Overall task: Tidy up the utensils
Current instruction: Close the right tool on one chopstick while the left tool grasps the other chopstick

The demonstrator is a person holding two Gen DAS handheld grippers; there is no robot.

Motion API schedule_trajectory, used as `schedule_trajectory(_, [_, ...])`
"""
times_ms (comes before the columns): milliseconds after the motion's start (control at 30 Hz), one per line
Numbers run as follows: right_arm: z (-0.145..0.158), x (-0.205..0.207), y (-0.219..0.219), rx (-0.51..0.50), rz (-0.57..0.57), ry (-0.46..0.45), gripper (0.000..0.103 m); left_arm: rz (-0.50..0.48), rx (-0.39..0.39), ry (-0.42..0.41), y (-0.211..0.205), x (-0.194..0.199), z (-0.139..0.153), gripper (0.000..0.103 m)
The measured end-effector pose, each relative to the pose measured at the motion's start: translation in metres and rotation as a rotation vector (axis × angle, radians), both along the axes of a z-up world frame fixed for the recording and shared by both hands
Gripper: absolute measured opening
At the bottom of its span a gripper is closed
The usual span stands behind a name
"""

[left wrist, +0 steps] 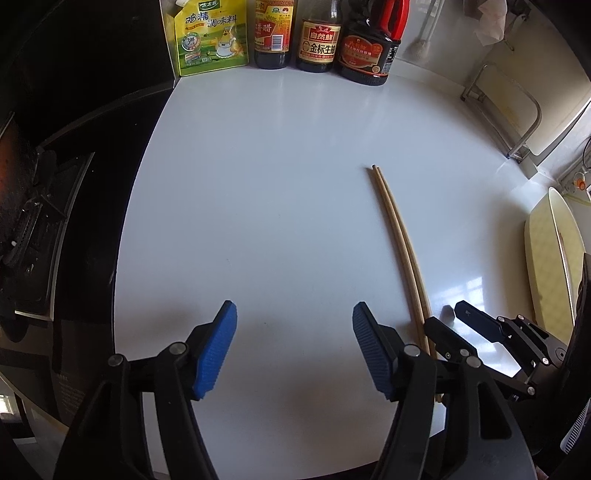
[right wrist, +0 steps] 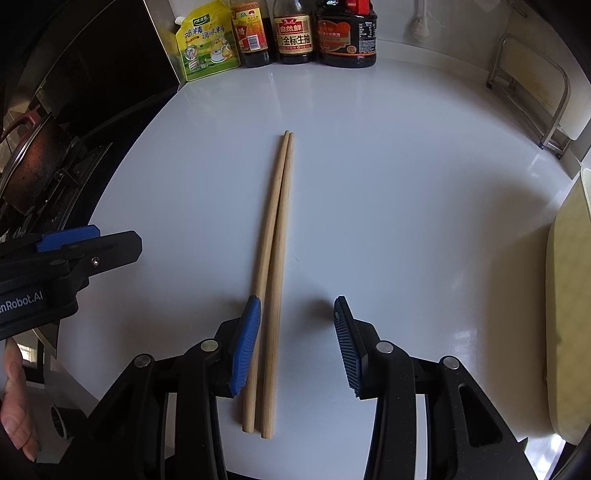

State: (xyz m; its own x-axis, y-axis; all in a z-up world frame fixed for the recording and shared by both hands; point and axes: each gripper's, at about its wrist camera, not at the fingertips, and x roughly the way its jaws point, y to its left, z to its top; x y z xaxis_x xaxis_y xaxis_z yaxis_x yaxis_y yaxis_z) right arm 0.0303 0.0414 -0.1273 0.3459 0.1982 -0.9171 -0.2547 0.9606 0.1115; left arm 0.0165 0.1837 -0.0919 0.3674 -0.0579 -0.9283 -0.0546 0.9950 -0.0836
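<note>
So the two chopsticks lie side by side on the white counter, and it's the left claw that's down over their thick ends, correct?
Not quite: it is the right claw down over the thick ends of the chopsticks, as the right wrist view shows. The left claw hovers beside them over bare white counter. The rest is right.

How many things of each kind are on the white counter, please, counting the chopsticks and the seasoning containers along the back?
Wooden chopsticks: 2
Dark sauce bottles: 3
Yellow seasoning pouch: 1
Total: 6
</note>
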Motion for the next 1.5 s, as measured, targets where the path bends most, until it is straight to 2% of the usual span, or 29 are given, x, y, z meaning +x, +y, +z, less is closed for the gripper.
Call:
schedule_trajectory(667, [-0.002,-0.003,0.0,-0.013,0.017,-0.022,0.04,-0.007,0.006,0.006,-0.007,-0.001,0.0,0.064])
schedule_trajectory(1200, [-0.005,-0.002,-0.01,-0.019,-0.011,-0.022,0.04,-0.007,0.004,0.009,-0.006,-0.001,0.0,0.064])
schedule_trajectory(1500, [-0.008,-0.004,0.004,-0.044,0.039,-0.034,0.039,-0.008,0.005,0.019,-0.009,0.0,-0.003,0.064])
